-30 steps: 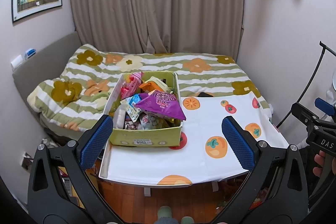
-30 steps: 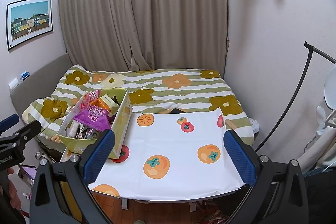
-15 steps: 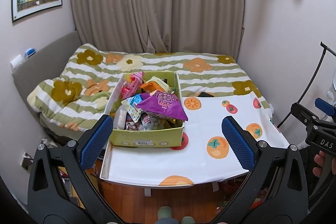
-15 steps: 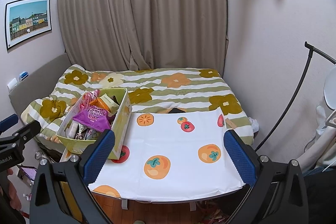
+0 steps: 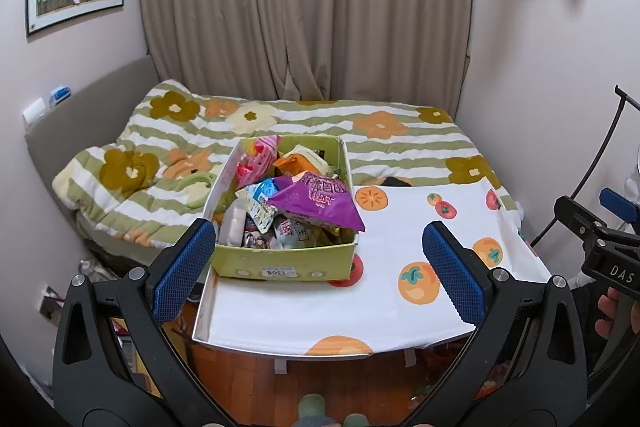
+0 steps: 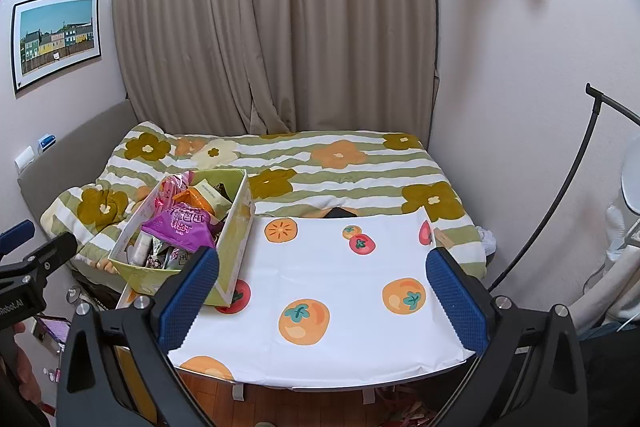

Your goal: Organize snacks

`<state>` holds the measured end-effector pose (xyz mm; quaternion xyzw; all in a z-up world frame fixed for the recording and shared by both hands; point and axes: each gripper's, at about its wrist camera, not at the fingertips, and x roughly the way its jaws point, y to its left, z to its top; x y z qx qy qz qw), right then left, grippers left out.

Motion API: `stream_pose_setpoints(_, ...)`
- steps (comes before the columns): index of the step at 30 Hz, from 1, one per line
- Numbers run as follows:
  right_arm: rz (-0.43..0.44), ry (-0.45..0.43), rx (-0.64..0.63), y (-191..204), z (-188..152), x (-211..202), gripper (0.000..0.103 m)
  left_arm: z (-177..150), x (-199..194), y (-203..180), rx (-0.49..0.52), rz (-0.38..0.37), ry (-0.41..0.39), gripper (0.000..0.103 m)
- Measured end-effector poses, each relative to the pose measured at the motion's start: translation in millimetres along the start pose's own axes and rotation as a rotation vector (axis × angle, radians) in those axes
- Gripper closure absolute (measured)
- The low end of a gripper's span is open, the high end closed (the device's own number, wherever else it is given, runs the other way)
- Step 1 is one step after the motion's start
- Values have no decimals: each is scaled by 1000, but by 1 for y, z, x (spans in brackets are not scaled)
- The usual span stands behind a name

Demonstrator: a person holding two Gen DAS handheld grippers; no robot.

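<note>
A green cardboard box stands on the left part of a small table, heaped with snack packets. A purple bag lies on top, with pink and orange packets behind it. My left gripper is open, held short of the table's front edge, with the box seen between its blue pads. My right gripper is open too, above the table's front edge, facing the bare cloth to the right of the box. Neither holds anything.
The table wears a white cloth printed with orange fruits. Behind it is a bed with a green striped flower quilt, then curtains. A black lamp stand rises at the right. Wooden floor lies below.
Both views have shifted slightly; the box and table sit a touch closer in the left wrist view. Both grippers stay open and hold nothing.
</note>
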<state>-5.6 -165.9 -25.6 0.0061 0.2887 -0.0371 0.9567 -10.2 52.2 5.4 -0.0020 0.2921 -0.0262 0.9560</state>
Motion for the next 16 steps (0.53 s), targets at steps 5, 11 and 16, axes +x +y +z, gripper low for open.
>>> stream_pose_setpoints(5, 1, 1, -1, 3, 0, 2, 0, 1, 2, 0, -1, 13, -2, 0)
stream_pose_setpoints(11, 2, 2, -1, 4, 1, 3, 0, 5, 7, 2, -9, 41, -8, 0)
stream_pose_setpoints(16, 2, 6, -5, 7, 6, 10, 0, 6, 13, 3, -1, 43, -17, 0)
